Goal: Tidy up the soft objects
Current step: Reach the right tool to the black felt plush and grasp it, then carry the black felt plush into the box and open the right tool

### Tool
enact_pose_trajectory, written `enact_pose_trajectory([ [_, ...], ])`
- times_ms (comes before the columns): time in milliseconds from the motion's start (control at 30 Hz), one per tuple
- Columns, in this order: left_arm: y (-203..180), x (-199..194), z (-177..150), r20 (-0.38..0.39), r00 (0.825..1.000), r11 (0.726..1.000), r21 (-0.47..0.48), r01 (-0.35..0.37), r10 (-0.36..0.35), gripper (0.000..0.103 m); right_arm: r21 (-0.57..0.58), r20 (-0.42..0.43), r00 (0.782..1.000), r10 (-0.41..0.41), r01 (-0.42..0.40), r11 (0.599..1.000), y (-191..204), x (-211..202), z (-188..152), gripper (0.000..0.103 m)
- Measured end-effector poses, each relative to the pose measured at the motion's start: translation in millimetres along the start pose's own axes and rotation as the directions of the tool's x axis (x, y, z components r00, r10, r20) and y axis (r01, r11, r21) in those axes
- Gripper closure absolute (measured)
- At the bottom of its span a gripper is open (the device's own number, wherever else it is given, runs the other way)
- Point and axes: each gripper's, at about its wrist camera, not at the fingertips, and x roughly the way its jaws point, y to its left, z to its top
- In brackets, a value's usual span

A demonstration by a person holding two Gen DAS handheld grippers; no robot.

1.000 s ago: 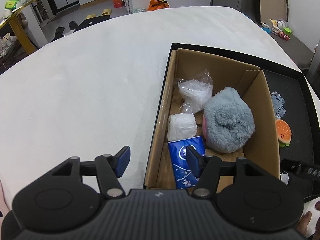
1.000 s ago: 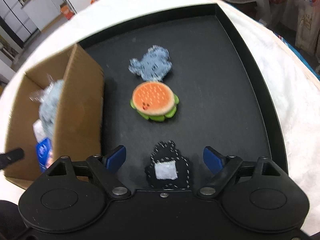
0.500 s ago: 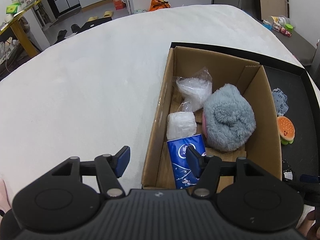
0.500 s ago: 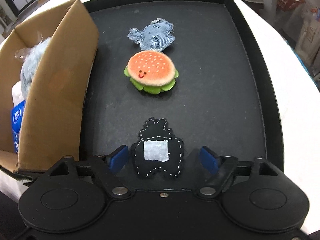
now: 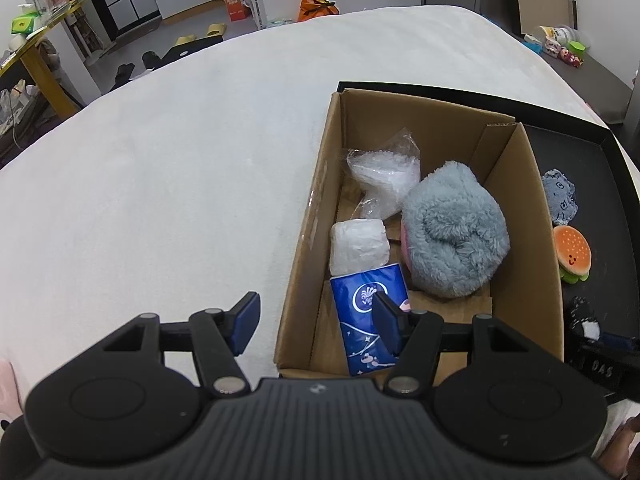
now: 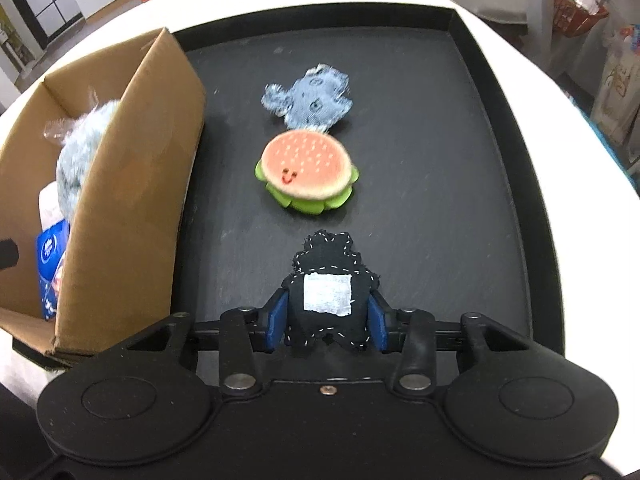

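Since the right hand-held gripper [image 6: 327, 317] is only pinching the floppy black felt toy [image 6: 328, 294] low on the black tray [image 6: 532, 200], it could slip out mid-lift. The cardboard box [image 6: 132, 184] wall beside it might snag it too; the left hand-held gripper [image 5: 314, 322] hangs spread apart, holding nothing.
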Motion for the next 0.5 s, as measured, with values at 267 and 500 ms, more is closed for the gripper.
enact_pose_trajectory([
  [267,2.9,0.7,1.6,0.003,1.0,1.0,-0.007,-0.005,0.005,0.043,0.021,0.064,0.998,0.016,-0.018,1.0,-2.3,-15.2,10.2,0.062],
  [500,5.5,0.0,0.9,0.005,1.0,1.0,-0.003,0.012,-0.012,0.043,0.038,0.127,0.991,0.048,-0.054,0.998,-1.2,-27.7,17.0,0.062],
])
